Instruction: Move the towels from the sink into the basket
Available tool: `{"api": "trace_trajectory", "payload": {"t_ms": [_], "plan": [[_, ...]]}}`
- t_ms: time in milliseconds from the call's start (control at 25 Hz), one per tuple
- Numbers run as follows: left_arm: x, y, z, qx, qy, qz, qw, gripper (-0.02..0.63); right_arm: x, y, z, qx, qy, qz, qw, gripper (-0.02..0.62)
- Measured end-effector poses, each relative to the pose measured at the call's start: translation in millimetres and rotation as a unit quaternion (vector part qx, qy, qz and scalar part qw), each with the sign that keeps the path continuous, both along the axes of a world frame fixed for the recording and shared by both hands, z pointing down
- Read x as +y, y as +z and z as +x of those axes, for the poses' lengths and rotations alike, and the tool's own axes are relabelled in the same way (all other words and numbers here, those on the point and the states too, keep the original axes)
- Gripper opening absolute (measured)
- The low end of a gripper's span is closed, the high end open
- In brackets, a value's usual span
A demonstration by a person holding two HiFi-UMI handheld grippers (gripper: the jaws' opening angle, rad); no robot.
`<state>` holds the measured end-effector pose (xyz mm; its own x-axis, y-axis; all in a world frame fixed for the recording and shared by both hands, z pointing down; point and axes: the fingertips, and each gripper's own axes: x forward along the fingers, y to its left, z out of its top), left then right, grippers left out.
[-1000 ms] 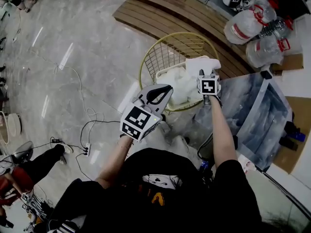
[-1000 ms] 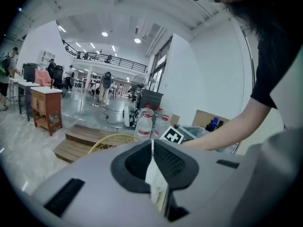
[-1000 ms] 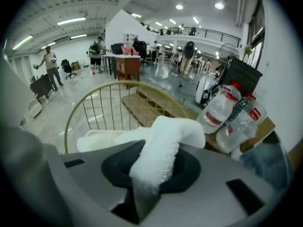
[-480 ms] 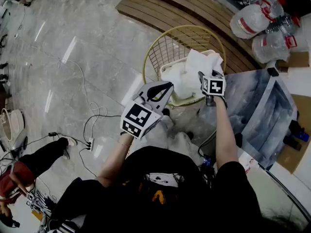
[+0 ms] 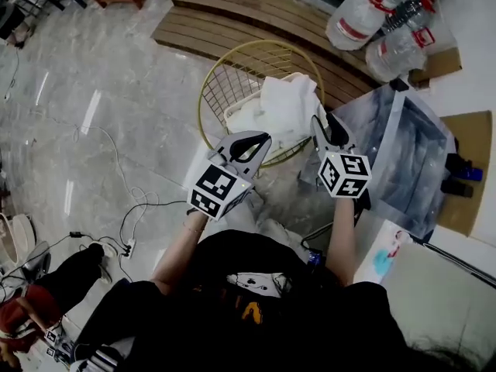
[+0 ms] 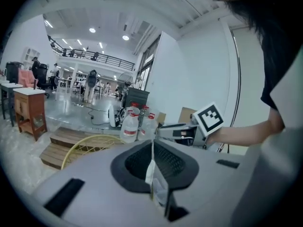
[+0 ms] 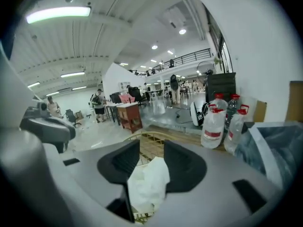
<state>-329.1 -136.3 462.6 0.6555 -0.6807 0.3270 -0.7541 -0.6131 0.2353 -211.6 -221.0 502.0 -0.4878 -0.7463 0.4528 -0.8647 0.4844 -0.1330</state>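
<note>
White towels (image 5: 277,108) are heaped in the yellow wire basket (image 5: 219,84) on the floor ahead. My right gripper (image 5: 324,129) hovers at the basket's near right rim, beside the heap. Its jaws are closing with a gap between them. In the right gripper view a towel (image 7: 149,183) in the basket (image 7: 152,142) shows through that gap, and the pads do not press on it. My left gripper (image 5: 263,139) is held near the basket's front rim, shut and empty. The plastic-lined sink (image 5: 407,157) stands to the right; I see no towel in it.
Large water bottles (image 5: 355,23) stand behind the basket on a low wooden platform (image 5: 232,22). Cables (image 5: 132,208) trail over the marble floor at left, near a seated person (image 5: 46,277). Cardboard (image 5: 465,169) lies right of the sink.
The right gripper let go of the towel, which now lies on the heap in the basket. It drew back toward me. The left gripper has hardly moved.
</note>
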Motion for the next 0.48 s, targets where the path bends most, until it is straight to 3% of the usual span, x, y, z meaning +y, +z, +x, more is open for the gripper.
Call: {"api": "trace_trajectory", "payload": {"t_ms": [240, 480], "plan": [[39, -10, 65, 0.01, 0.055, 0.01, 0.9984, 0.018, 81, -52, 60, -0.03, 0.053, 0.051, 0.997, 0.136], [89, -23, 130, 0.011, 0.084, 0.025, 0.9961, 0.018, 163, -69, 127, -0.039, 0.085, 0.074, 0.993, 0.1]]}}
